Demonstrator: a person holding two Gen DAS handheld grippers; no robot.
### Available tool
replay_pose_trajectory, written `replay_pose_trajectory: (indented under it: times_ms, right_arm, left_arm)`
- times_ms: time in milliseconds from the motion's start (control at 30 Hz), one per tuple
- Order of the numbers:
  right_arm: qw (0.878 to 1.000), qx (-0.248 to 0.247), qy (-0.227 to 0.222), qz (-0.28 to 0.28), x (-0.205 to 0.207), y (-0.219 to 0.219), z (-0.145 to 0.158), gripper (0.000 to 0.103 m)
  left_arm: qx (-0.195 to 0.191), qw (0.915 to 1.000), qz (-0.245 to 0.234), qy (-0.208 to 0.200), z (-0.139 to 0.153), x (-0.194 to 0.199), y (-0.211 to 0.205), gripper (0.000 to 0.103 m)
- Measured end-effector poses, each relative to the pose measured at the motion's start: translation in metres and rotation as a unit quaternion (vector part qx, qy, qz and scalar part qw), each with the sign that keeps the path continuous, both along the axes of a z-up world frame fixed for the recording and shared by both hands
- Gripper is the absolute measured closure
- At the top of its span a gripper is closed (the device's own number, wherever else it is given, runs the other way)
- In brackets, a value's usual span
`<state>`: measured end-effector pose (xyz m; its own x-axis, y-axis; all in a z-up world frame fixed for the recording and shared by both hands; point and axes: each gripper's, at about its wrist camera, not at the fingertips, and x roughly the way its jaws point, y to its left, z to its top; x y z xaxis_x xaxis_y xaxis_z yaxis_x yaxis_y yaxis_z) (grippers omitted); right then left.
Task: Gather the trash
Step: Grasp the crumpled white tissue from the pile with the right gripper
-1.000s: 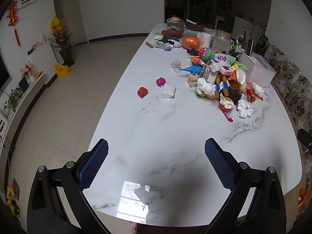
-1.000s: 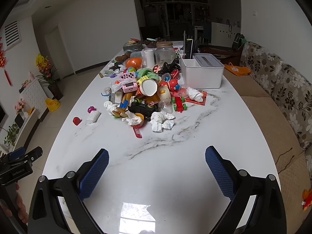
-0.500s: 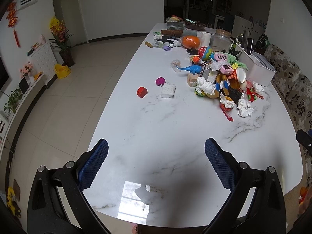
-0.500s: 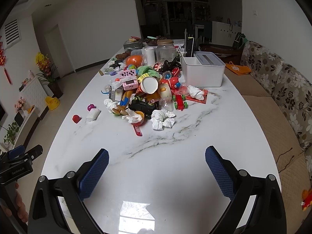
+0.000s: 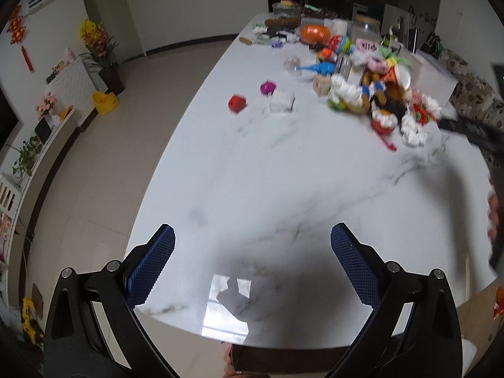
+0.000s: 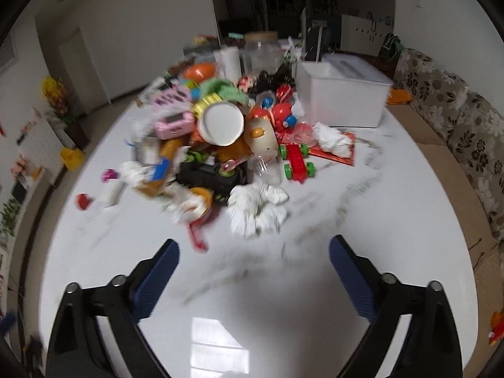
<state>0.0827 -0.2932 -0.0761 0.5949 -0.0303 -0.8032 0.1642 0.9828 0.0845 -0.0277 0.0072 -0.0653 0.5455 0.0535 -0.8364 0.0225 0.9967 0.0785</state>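
Right gripper [image 6: 253, 266]: my jaws apart, empty, above bare marble table [image 6: 362, 220]. Crumpled tissue wad [image 6: 256, 209]: dead ahead, just beyond my fingertips, no clear long axis, at toy pile's [image 6: 220, 132] near edge. Left gripper [image 5: 252, 263]: jaws apart, empty, well farther off; the right is nearer.

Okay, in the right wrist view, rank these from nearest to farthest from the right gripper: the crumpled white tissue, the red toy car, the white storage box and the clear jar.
Measured from the right gripper, open over the table:
1. Crumpled white tissue, just ahead, near centre.
2. Red toy car, behind it, slightly right.
3. White storage box, farther back on the right.
4. Clear jar, at the far end, behind the pile.
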Motion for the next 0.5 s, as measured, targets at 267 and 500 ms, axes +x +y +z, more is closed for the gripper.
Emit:
replay_pose_trajectory:
  times_ms: [267, 500]
  right_arm:
    - [0.994, -0.028, 0.102, 0.030, 0.090, 0.006, -0.065, 0.055]
    - [0.997, 0.013, 0.059, 0.048, 0.042, -0.013, -0.036, 0.072]
  left_arm:
    - [0.005, 0.9984, 0.043, 0.036, -0.026, -0.014, 0.033, 0.006]
    - [-0.004, 0.9992, 0.034, 0.019, -0.026, 0.014, 0.038, 0.006]
